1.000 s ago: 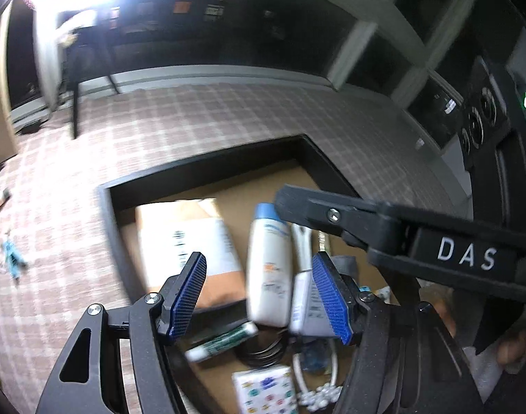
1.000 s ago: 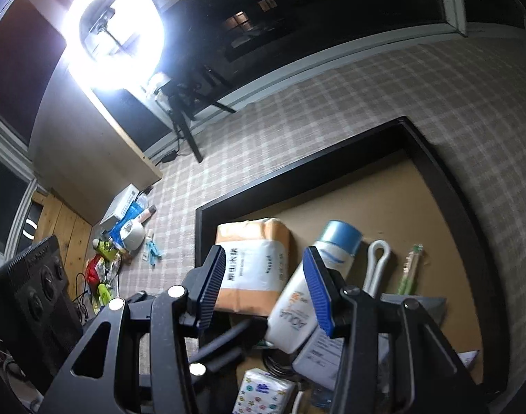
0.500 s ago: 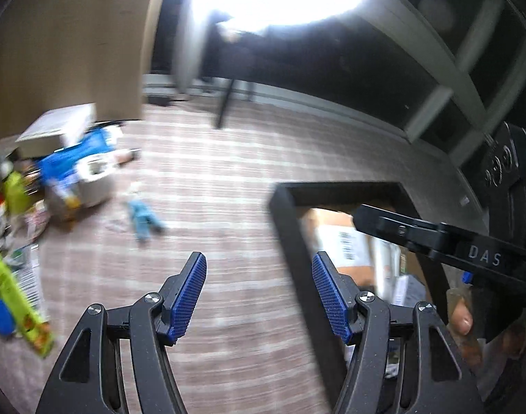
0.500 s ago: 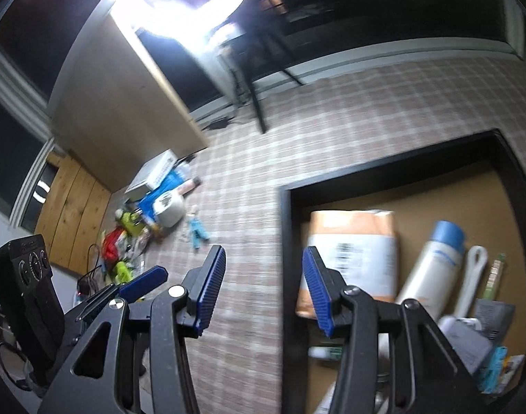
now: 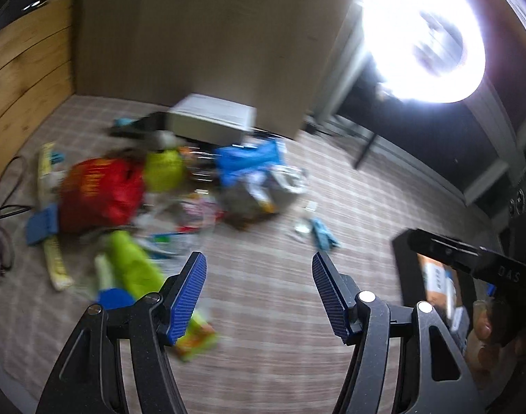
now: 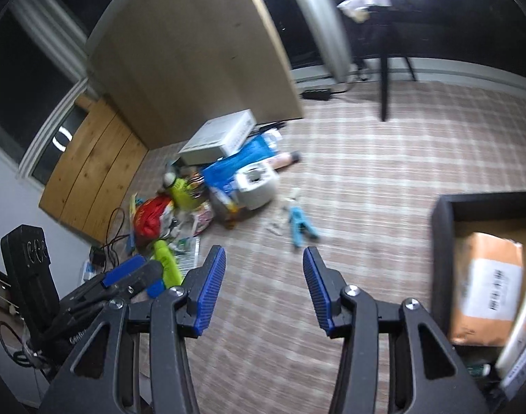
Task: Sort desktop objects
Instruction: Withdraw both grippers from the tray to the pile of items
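Observation:
My left gripper (image 5: pixel 259 267) is open and empty above the plaid tablecloth, facing a blurred pile of loose objects: a red bag (image 5: pixel 101 191), a green bottle (image 5: pixel 133 267), a blue packet (image 5: pixel 249 158) and a white box (image 5: pixel 211 120). My right gripper (image 6: pixel 264 264) is open and empty, also above the cloth. The same pile shows in the right wrist view, with the red bag (image 6: pixel 151 219), a tissue roll (image 6: pixel 258 184) and a blue clip (image 6: pixel 299 222). The black tray (image 6: pixel 442 252) lies at the right with an orange parcel (image 6: pixel 487 286) inside.
A bright ring light (image 5: pixel 425 31) on a tripod stands at the back. A wooden board (image 6: pixel 194 51) leans behind the pile. Cables (image 5: pixel 1 227) lie at the far left. The tray edge (image 5: pixel 402 269) shows at the right of the left wrist view.
Both grippers have swung left, away from the tray and toward the pile of loose objects. Both stay open and empty.

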Demonstrator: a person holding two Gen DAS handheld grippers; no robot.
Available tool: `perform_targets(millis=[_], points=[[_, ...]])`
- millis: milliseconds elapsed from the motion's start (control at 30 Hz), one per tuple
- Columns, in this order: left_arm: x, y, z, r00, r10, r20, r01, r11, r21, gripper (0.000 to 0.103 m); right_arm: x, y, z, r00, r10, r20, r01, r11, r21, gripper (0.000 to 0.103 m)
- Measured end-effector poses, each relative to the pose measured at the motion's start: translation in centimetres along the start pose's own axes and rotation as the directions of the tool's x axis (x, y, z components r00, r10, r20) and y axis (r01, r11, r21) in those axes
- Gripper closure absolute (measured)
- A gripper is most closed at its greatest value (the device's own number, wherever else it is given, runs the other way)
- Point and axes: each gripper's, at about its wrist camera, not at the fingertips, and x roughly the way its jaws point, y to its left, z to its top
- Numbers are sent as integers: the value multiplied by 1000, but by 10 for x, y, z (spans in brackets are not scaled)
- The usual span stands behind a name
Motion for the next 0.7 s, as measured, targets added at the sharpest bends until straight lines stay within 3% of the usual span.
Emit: perform_targets(millis=[300, 700], points=[[-3, 93, 38, 996, 85, 1, -85, 994, -74, 41, 44, 62, 10, 998, 5, -64, -11, 995, -96, 56], [41, 170, 92, 990, 130, -62, -138, 980, -140, 41, 111, 116, 51, 985, 27, -170, -48, 991, -121, 54]])
